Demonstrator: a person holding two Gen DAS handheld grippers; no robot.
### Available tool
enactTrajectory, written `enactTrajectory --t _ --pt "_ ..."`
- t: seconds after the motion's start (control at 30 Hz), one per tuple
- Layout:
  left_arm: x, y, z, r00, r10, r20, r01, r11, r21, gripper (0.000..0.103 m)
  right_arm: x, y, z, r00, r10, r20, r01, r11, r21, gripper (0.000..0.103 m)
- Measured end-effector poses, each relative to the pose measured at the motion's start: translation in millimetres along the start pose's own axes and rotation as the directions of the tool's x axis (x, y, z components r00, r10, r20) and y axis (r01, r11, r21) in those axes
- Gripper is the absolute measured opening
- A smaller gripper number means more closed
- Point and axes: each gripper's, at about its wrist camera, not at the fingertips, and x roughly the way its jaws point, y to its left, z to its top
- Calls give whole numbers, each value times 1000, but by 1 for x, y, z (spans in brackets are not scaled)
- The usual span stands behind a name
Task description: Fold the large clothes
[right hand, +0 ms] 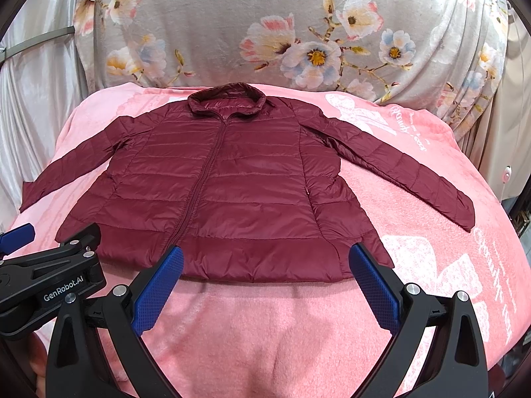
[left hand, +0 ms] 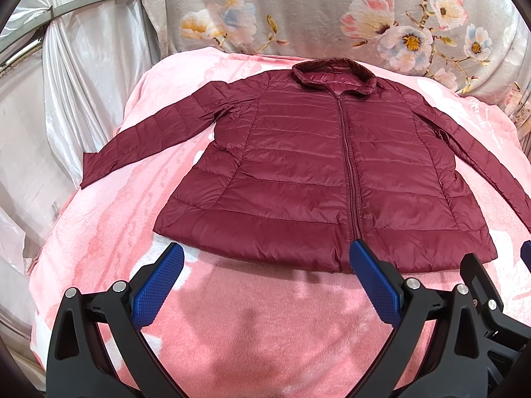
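A maroon quilted jacket (left hand: 315,172) lies flat and zipped on a pink blanket (left hand: 232,325), collar at the far end, both sleeves spread out to the sides. It also shows in the right wrist view (right hand: 225,192). My left gripper (left hand: 265,258) is open and empty, hovering just in front of the jacket's hem, left of the zipper. My right gripper (right hand: 265,262) is open and empty, in front of the hem on the jacket's right half. The left gripper's body (right hand: 49,285) shows at the left of the right wrist view.
The pink blanket (right hand: 431,265) covers a bed. A grey floral cover (left hand: 332,16) rises behind the collar, also in the right wrist view (right hand: 265,33). White satin curtains (left hand: 66,99) hang on the left. The bed's right edge drops off near dark furniture (right hand: 521,212).
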Motion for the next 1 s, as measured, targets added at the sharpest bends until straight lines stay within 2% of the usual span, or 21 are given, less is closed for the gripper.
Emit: enactTrajectory --t 0.37,1.0 --pt "-3 15 -8 1000 -1 -9 1 1000 -1 97 1 1 0 1000 2 -6 -2 1000 2 98" --pt "-3 14 -7 1000 0 -9 0 1000 0 97 2 3 -2 1000 4 -9 -4 1000 2 98"
